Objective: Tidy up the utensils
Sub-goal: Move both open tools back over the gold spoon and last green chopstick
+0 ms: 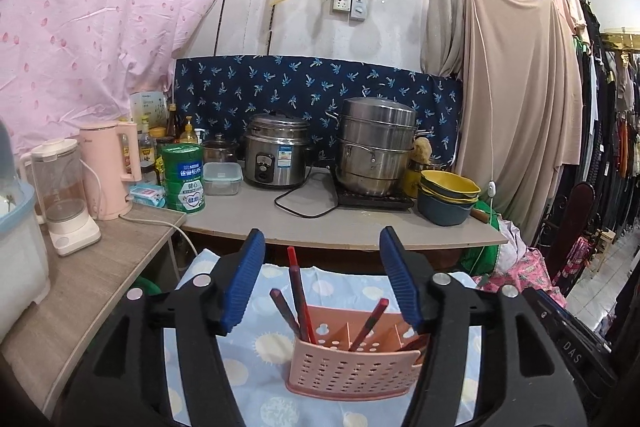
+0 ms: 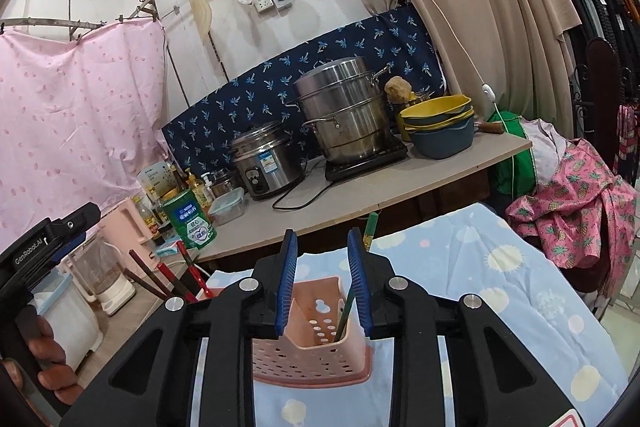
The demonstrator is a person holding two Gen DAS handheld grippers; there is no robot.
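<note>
Left wrist view: the left gripper (image 1: pixel 322 279) hangs above the pink perforated utensil caddy (image 1: pixel 356 367), its blue-padded fingers (image 1: pixel 244 279) spread wide with nothing between them. The caddy stands on a blue cloth with pale dots (image 1: pixel 240 347) that covers the low work surface in front of the grey countertop (image 1: pixel 344 227). Three dark red chopsticks (image 1: pixel 298 291) lean in the caddy's left compartment and a fourth (image 1: pixel 368 319) leans in a middle one; sorting by compartment seems to be the purpose, so the task looks well along.

Right wrist view: the right gripper (image 2: pixel 322 281) is set over the caddy's (image 2: pixel 304 355) right end compartment. Its fingers (image 2: pixel 288 283) are partly drawn in but stand apart. A green chopstick (image 2: pixel 368 227) runs up from that compartment along the inner face of the right finger; whether the pad touches it cannot be told, since the stick passes behind the pad. The other pad is clear of it, so the stick is probably not pinched and simply leans on the compartment wall. The red chopsticks (image 2: pixel 172 275) show at the left, beyond the gripper body. The left gripper (image 2: pixel 48 239) and the hand holding it (image 2: pixel 44 359) appear at the left edge.

Background: a rice cooker (image 1: pixel 276 155), a stacked steel steamer pot (image 1: pixel 376 147), nested bowls (image 1: pixel 448 197) and a green tin (image 1: pixel 184 177) on the countertop play no part in the task.
</note>
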